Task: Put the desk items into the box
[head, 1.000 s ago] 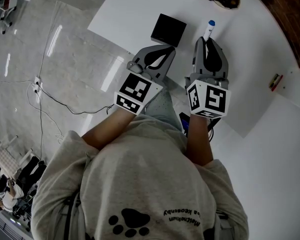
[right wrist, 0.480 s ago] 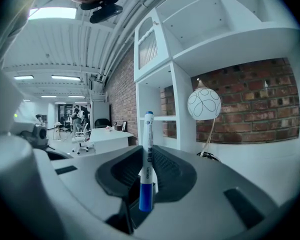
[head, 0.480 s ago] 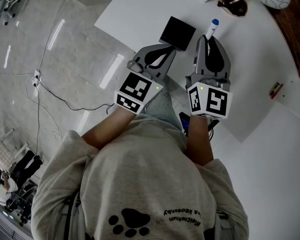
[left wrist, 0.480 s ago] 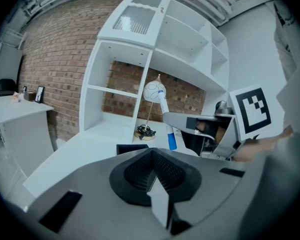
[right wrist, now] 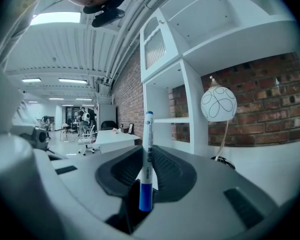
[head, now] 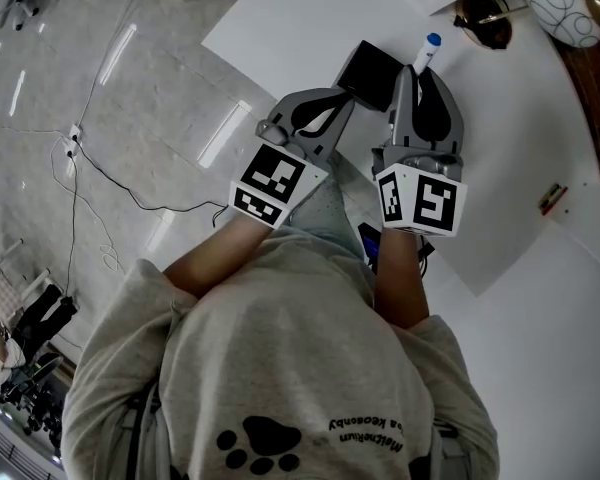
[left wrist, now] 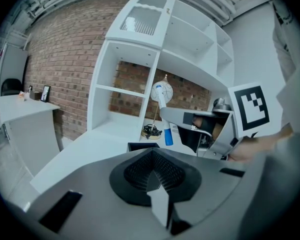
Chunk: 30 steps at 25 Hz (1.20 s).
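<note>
In the head view my right gripper [head: 420, 80] is shut on a white marker with a blue cap [head: 427, 52], which sticks out past its tips over the white desk [head: 310, 28]. The right gripper view shows the marker [right wrist: 147, 159] upright between that gripper's [right wrist: 147, 173] pads. A small black open box [head: 372, 72] sits on the desk just ahead of my left gripper [head: 342, 98], between the two grippers' tips. In the left gripper view the left gripper [left wrist: 152, 160] is shut with nothing in it, and the box rim [left wrist: 140, 146] peeks above its jaws.
A round white lamp globe [head: 565, 4] and its dark base with a coiled cable [head: 485, 18] stand at the desk's far right. A small red and green item [head: 552, 198] lies to the right. White shelving [left wrist: 140, 74] rises behind the desk. Cables [head: 90, 183] trail on the floor at left.
Both grippers have moved forward over the desk. The black box now lies right at the left gripper's tip, and the lamp has come further into view. The marker stays held.
</note>
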Each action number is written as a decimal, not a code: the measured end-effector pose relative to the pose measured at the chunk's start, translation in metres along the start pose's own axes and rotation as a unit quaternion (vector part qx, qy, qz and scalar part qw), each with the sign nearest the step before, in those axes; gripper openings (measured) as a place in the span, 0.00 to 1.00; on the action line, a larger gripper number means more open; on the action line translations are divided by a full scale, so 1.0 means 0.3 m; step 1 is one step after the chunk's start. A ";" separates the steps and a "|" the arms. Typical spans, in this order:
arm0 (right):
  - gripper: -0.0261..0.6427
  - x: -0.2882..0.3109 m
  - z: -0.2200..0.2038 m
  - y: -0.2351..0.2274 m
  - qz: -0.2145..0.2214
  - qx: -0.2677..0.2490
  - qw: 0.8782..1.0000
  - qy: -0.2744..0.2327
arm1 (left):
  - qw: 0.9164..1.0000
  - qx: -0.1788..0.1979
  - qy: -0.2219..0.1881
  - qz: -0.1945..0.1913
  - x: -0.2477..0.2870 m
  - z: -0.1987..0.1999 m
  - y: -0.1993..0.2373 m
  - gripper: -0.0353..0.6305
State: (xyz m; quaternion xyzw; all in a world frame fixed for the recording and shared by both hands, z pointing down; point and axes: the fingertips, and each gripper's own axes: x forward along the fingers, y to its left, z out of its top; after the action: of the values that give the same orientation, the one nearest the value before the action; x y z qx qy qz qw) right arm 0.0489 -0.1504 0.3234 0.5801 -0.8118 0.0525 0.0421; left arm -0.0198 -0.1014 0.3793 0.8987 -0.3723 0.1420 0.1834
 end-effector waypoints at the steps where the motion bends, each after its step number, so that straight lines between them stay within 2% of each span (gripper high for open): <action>1: 0.15 0.012 0.000 0.008 0.005 -0.001 1.000 -0.001 | 1.000 -0.001 0.000 0.003 -0.001 -0.002 0.008 0.06; 7: 0.15 0.075 -0.008 0.066 0.039 -0.010 0.999 0.000 | 1.000 -0.011 0.002 0.019 -0.011 -0.015 0.054 0.06; 14: 0.15 0.121 -0.082 0.105 0.065 -0.019 0.997 0.031 | 0.999 -0.019 0.005 0.026 -0.007 -0.026 0.085 0.06; 30: 0.15 0.149 -0.223 0.126 0.075 -0.070 0.985 0.137 | 0.999 -0.027 0.009 0.033 -0.001 -0.045 0.099 0.06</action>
State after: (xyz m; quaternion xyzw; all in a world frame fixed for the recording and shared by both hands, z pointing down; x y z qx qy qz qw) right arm -0.0007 -0.1711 0.3942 0.5005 -0.8412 0.0775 0.1893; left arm -0.0430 -0.1148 0.3978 0.8794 -0.4036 0.1464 0.2059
